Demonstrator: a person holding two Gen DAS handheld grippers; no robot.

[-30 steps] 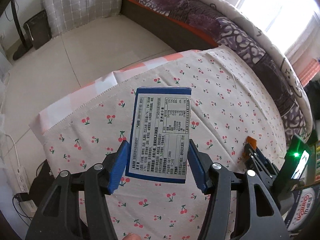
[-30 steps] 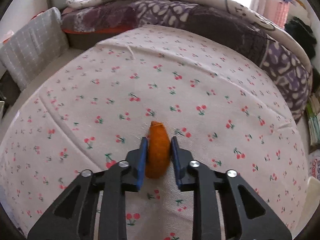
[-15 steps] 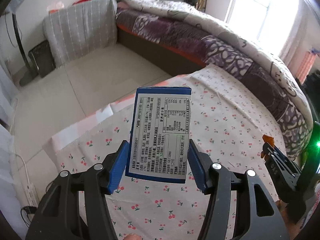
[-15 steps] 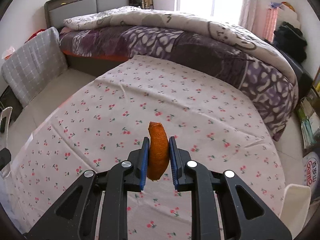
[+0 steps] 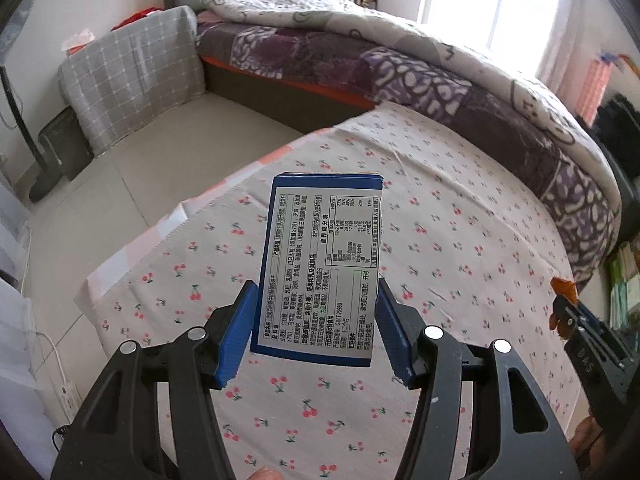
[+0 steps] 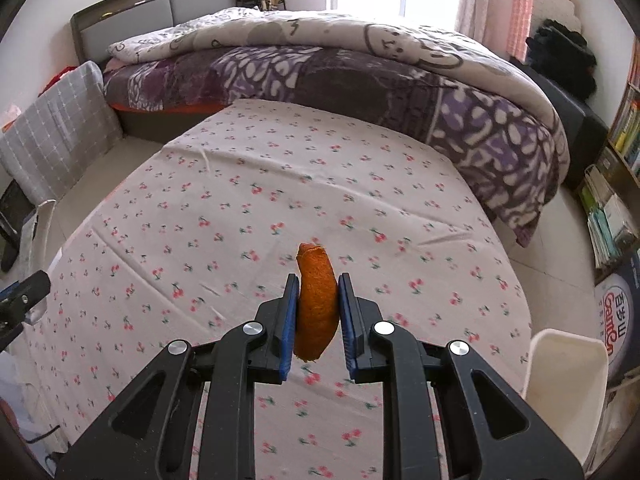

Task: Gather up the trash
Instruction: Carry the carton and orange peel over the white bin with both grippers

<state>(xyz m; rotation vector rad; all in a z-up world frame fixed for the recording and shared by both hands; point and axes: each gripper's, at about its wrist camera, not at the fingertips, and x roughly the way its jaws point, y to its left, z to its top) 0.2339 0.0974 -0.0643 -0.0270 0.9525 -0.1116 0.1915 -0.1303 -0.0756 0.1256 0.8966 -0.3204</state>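
Tongs left point(image 5: 316, 332) clamped on box point(image 5: 320, 264) | right point(image 6: 318, 316) clamped on peel point(image 6: 316, 300) | both raised higher above cloth point(image 6: 240, 208)

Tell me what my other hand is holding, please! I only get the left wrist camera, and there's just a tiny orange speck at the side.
Observer: It's an orange peel. The right gripper has its jaws shut on it, and the peel stands upright between them.
Operator: Is there somewhere to drop it? I can't see a bin.
Observer: Maybe. A white container shows low on the right of the right wrist view, beside the right edge of the cherry cloth. I can't see inside it from here.
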